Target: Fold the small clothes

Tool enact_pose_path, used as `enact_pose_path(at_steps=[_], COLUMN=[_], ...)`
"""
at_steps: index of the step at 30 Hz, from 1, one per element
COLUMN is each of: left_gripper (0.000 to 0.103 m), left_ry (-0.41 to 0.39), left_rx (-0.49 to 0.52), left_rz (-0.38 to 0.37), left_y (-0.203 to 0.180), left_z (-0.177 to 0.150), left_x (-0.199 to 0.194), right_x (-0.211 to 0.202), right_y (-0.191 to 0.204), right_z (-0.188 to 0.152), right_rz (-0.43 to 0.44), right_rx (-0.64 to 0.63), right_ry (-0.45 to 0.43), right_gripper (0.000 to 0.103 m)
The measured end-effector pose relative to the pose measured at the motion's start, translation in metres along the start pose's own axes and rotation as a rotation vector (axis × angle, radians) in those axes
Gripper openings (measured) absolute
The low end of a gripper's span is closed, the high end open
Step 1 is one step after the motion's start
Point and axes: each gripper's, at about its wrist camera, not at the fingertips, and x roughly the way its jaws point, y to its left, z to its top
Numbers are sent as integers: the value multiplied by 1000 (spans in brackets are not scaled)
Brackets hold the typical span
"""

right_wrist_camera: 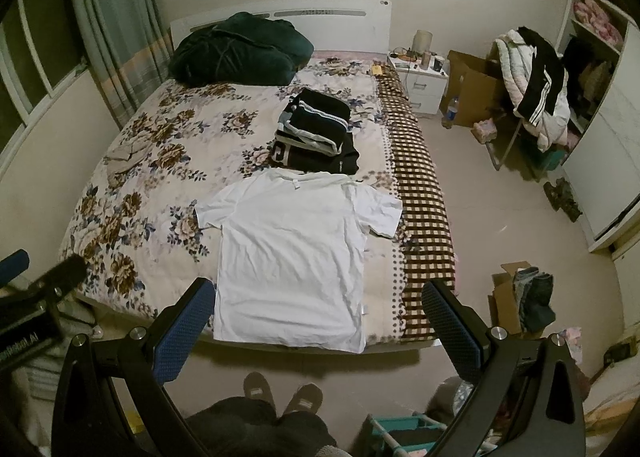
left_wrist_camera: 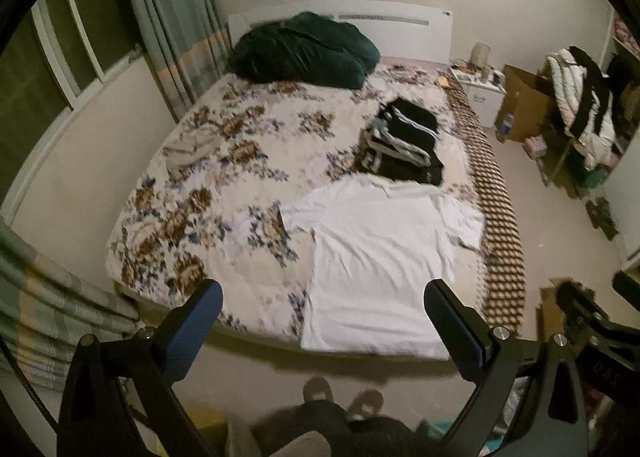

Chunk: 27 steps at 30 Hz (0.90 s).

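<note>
At the far left a window (right_wrist_camera: 24, 69) and grey-green curtains (right_wrist_camera: 116, 37) line the wall. A crumpled beige cloth (right_wrist_camera: 122, 157) lies near the left edge of the bed (right_wrist_camera: 132, 193), which is covered by a flowered quilt. A dark green blanket (right_wrist_camera: 240, 51) is heaped against the white headboard (right_wrist_camera: 280, 17).

The left gripper (left_wrist_camera: 323, 321) hangs above the foot of the bed with its blue-padded fingers (left_wrist_camera: 192, 333) spread wide and nothing between them. The right gripper (right_wrist_camera: 319, 317) is likewise wide open and empty, held just beside the left one.

A white T-shirt (right_wrist_camera: 292, 253) lies spread flat, front down or up cannot be told, on the right half of the bed, its hem at the foot edge and its collar toward the headboard. Just beyond the collar sits a stack of folded black clothes (right_wrist_camera: 318, 135) with white stripes. A brown checked blanket (right_wrist_camera: 424, 217) runs along the right edge of the bed.

Below, the person's slippered feet (right_wrist_camera: 282, 397) stand on the floor. Further right are a white nightstand (right_wrist_camera: 420, 85), a cardboard box (right_wrist_camera: 472, 93), a chair piled with clothes (right_wrist_camera: 536, 93) and a white wardrobe (right_wrist_camera: 604, 145).
</note>
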Motion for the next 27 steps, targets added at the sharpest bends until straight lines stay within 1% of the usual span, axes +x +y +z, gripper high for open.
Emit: enact_pose_path(at_steps=[4, 7, 8, 9, 10, 11, 13, 14, 15, 17, 18, 19, 20, 21, 22, 23, 25, 27], left_gripper=[103, 103, 103, 103, 103, 103, 103, 103, 103, 103, 103, 103, 103, 103, 103, 103, 103, 103], left_ry=[-15, 16, 31, 65, 85, 92, 135, 165, 179, 230, 253, 271, 288, 300, 316, 326, 373, 402], left_rx=[-4, 1, 8, 23, 34, 44, 74, 83, 88, 96, 98, 101, 108, 117, 134, 147, 176, 186], left_rz=[40, 58, 61, 58, 50, 45, 44, 16, 6, -4, -23, -25, -19, -11, 0, 9, 26, 31], left_y=[0, -11, -16, -22, -28, -34, -49, -59, -64, -78, -87, -93, -102, -108, -117, -122, -135, -144], left_z=[18, 34, 38, 47, 52, 56, 66, 71, 73, 75, 73, 71, 66, 63, 57, 52, 38, 27], left_x=[56, 124, 139, 169, 190, 207, 256, 290, 311, 363, 391, 415, 449, 468, 498, 516, 563, 593], right_x=[53, 107, 130, 152, 177, 203, 260, 288, 322, 378, 416, 448, 480, 508, 534, 562, 620, 662], right_y=[-24, -43, -52, -58, -68, -76, -94, -103, -113, -131, -143, -154, -166, -177, -188, -199, -221, -239], right_z=[10, 24, 29, 34, 38, 42, 50, 50, 52, 48, 45, 39, 33, 26, 17, 7, -16, -33], right_rz=[18, 15, 11, 15, 22, 11, 24, 14, 9, 19, 19, 21, 13, 6, 4, 9, 34, 43], right_rx=[79, 156, 186, 215, 246, 278, 361, 396, 452, 546, 612, 664, 714, 759, 808, 863, 987, 1072], right_ry=[16, 40, 59, 73, 81, 102, 125, 137, 157, 171, 184, 190, 197, 201, 202, 200, 188, 171], right_gripper=[103, 103, 103, 103, 103, 103, 103, 103, 103, 103, 103, 103, 103, 103, 103, 103, 103, 103])
